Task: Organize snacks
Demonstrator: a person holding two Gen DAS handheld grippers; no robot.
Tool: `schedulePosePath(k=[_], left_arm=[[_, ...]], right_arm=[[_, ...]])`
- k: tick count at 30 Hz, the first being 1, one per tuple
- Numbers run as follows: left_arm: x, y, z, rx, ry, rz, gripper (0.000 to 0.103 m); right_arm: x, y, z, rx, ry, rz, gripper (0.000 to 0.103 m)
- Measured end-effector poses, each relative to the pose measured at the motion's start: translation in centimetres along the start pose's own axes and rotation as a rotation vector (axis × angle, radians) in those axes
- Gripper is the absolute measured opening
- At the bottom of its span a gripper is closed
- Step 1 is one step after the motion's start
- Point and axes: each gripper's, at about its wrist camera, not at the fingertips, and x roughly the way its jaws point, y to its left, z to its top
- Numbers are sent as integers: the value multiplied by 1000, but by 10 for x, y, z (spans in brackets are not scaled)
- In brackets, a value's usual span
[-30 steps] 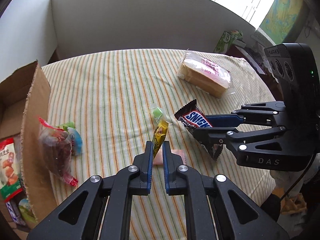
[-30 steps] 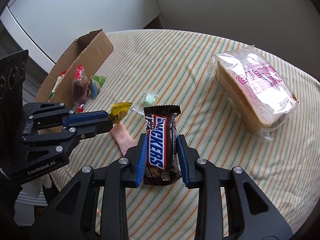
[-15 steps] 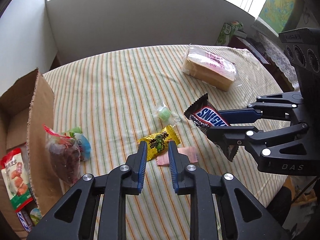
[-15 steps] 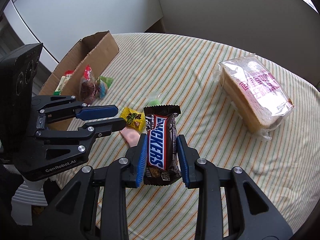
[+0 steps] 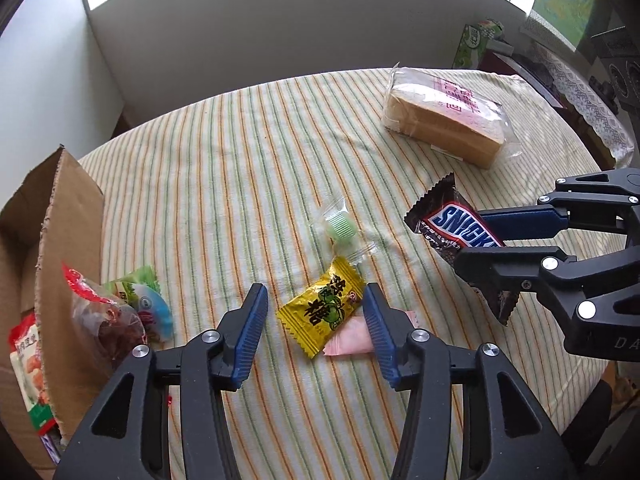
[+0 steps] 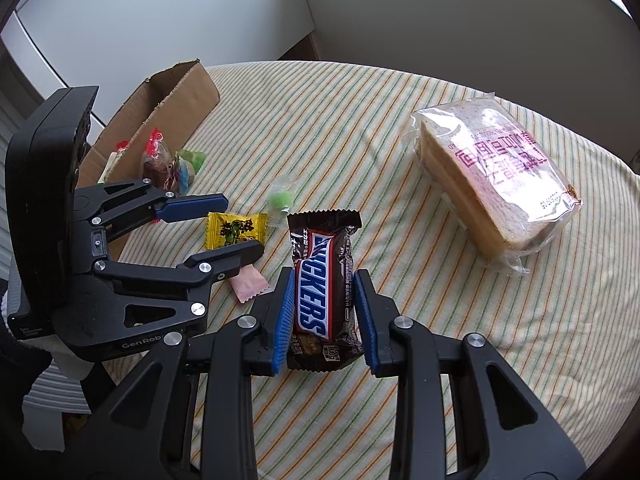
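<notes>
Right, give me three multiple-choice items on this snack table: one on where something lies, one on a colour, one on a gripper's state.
1. Where does the yellow candy packet lie?
A. inside the cardboard box
B. on the striped tablecloth between the left gripper's fingers
C. on top of the bread

2. What colour is the candy in the clear wrapper?
A. green
B. red
C. purple

3. What is the right gripper doing?
A. open and empty
B. shut on the bread
C. shut on the Snickers bar

Answers: 1 B, the left gripper is open with the packet flat on the cloth between its fingers. 2 A, green shows through the wrapper. 3 C, both blue pads press the bar's sides.
</notes>
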Motion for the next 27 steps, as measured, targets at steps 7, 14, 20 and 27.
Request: schedulePosePath(k=[7,14,20,27], left_arm=[[-9,0,-15,-38,-40,-38,28],[-23,6,-26,-89,-82,-60,15],[-29,4,-24,-70,-90,-58,6],[-24,-1,-20,-58,-82,-62,6]], right_arm=[[2,2,0,0,3,-3,30],[4,9,1,-11,0,-9,30],[0,11,4,-17,-7,-12,31],[0,12,3,-14,-5,-14,30]])
